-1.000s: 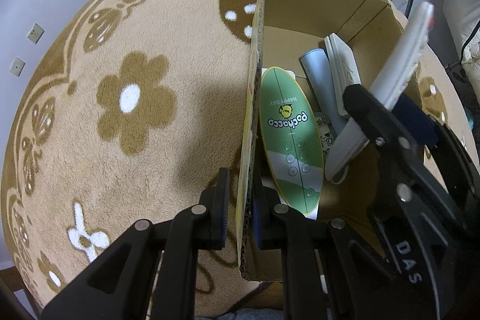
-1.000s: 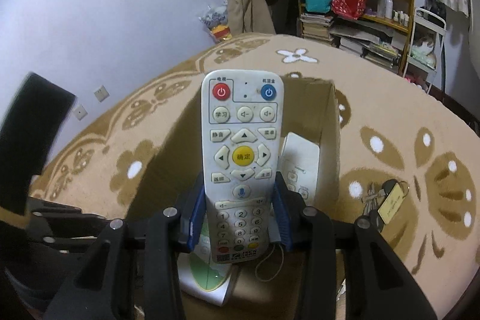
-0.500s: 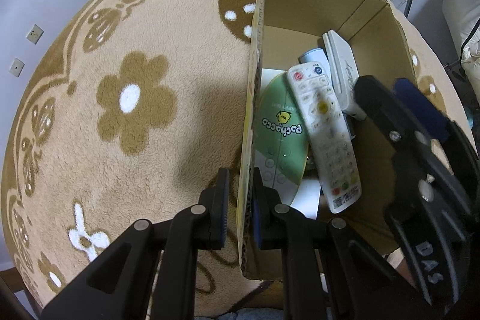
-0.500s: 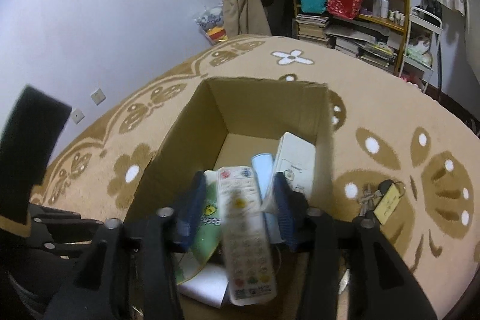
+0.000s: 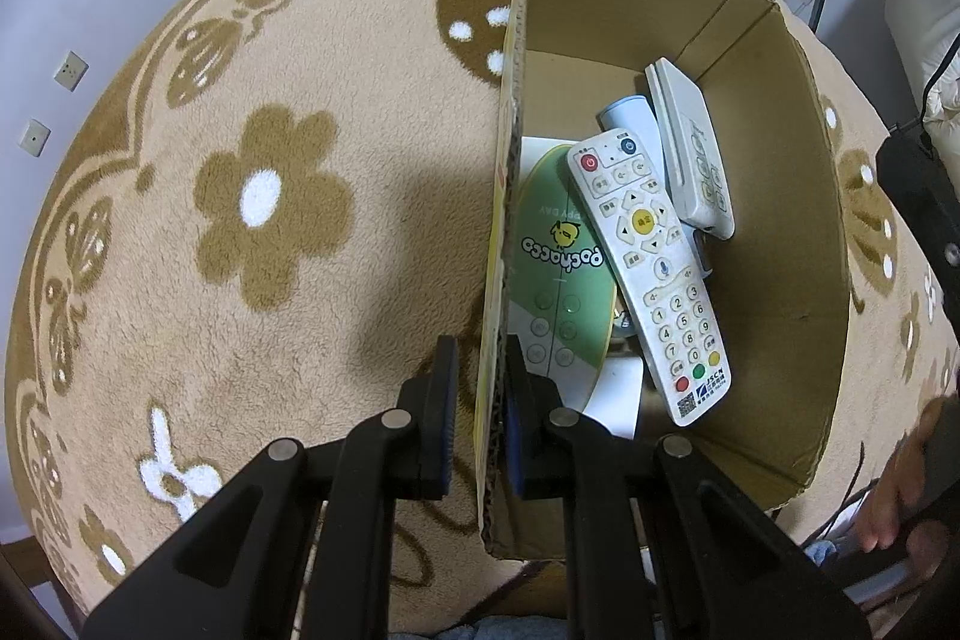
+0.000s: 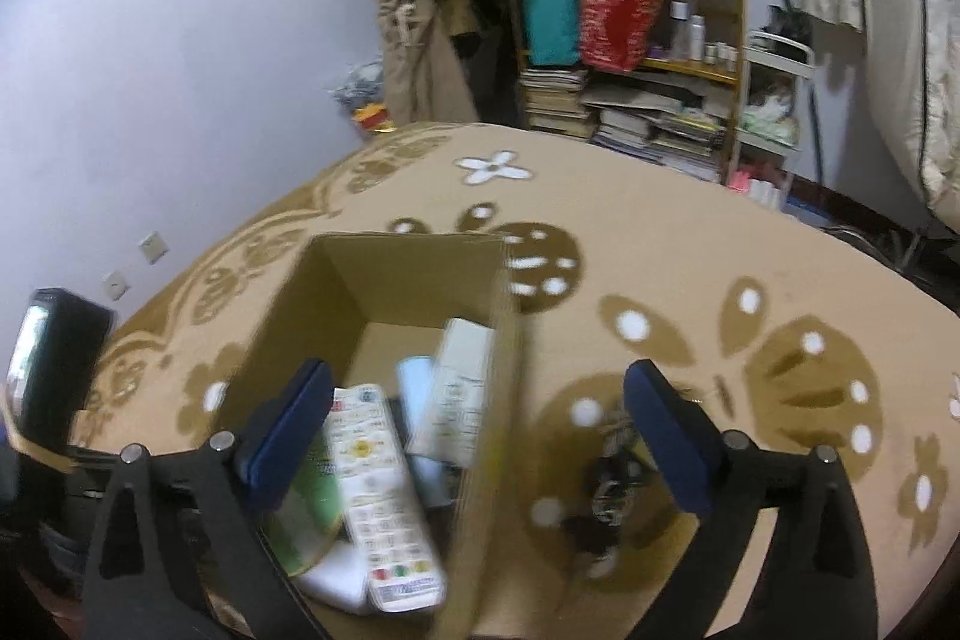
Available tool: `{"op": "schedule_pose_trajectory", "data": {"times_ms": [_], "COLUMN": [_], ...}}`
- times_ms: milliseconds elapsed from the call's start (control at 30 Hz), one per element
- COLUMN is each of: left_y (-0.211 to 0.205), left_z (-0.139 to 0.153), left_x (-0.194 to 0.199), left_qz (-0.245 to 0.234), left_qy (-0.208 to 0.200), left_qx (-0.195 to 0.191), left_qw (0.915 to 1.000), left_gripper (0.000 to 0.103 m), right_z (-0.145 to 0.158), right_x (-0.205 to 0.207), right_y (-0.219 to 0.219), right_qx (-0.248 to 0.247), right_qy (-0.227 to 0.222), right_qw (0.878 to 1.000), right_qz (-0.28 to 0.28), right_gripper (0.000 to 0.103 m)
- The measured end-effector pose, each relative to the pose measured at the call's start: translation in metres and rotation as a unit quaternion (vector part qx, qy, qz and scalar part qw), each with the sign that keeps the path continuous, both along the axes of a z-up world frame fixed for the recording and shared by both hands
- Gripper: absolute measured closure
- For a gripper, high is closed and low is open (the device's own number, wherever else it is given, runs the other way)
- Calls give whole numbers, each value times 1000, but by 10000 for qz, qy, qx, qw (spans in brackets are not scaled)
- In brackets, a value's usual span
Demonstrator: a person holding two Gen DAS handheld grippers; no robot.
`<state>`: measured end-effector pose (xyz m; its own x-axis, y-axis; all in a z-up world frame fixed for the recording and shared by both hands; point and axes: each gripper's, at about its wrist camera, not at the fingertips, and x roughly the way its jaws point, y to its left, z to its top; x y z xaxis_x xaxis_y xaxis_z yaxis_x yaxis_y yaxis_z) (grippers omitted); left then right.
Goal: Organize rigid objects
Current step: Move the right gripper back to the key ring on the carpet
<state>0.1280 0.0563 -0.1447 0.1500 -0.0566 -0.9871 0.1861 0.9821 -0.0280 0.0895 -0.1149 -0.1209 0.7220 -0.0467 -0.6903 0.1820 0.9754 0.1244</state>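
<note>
An open cardboard box [image 5: 774, 196] [image 6: 396, 274] stands on the carpet. Inside lies a white remote with coloured buttons [image 5: 648, 274] [image 6: 384, 490], on top of a green oval card [image 5: 558, 268] [image 6: 309, 490]. A second white remote [image 5: 690, 148] [image 6: 462, 388] and a pale blue object [image 5: 627, 112] [image 6: 417, 388] lie beside it. My left gripper [image 5: 480, 388] is shut on the box's left wall, pointing straight down. My right gripper [image 6: 480, 436] hangs above the box's right wall, its jaws opening wide with nothing pressed between them.
A bunch of keys with a tag [image 6: 606, 484] lies on the flower-patterned carpet [image 5: 264, 196] right of the box. A cluttered shelf [image 6: 636, 58] with books and bags stands at the back wall. A person's hand [image 5: 900, 508] shows at the lower right.
The right gripper let go of the white remote, which dropped into the box onto the green card. Its jaws then spread wide and it drew back and to the right.
</note>
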Motion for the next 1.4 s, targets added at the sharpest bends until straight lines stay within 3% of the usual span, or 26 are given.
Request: {"op": "schedule_pose_trajectory", "data": {"times_ms": [433, 633, 1067, 1200, 1400], "left_y": [-1, -2, 0, 0, -1], "left_z": [1, 0, 0, 0, -1], "left_x": [-1, 0, 1, 0, 0], "left_qz": [-7, -39, -38, -55, -66], "left_qy": [-9, -4, 2, -9, -14], "left_qx": [24, 61, 62, 75, 109], "left_qw": [10000, 10000, 10000, 10000, 9999], "left_gripper": [89, 89, 89, 89, 89], "right_z": [-32, -59, -109, -119, -120], "right_x": [10, 13, 23, 26, 24], "right_y": [-50, -66, -105, -121, -115], "right_qx": [102, -71, 563, 855, 630], "right_qy": [267, 729, 1310, 1473, 1511], "right_qw": [9970, 9922, 9807, 9755, 9777], "right_qz": [-720, -1012, -1334, -1390, -1318], "right_gripper": [1, 1, 1, 16, 23]}}
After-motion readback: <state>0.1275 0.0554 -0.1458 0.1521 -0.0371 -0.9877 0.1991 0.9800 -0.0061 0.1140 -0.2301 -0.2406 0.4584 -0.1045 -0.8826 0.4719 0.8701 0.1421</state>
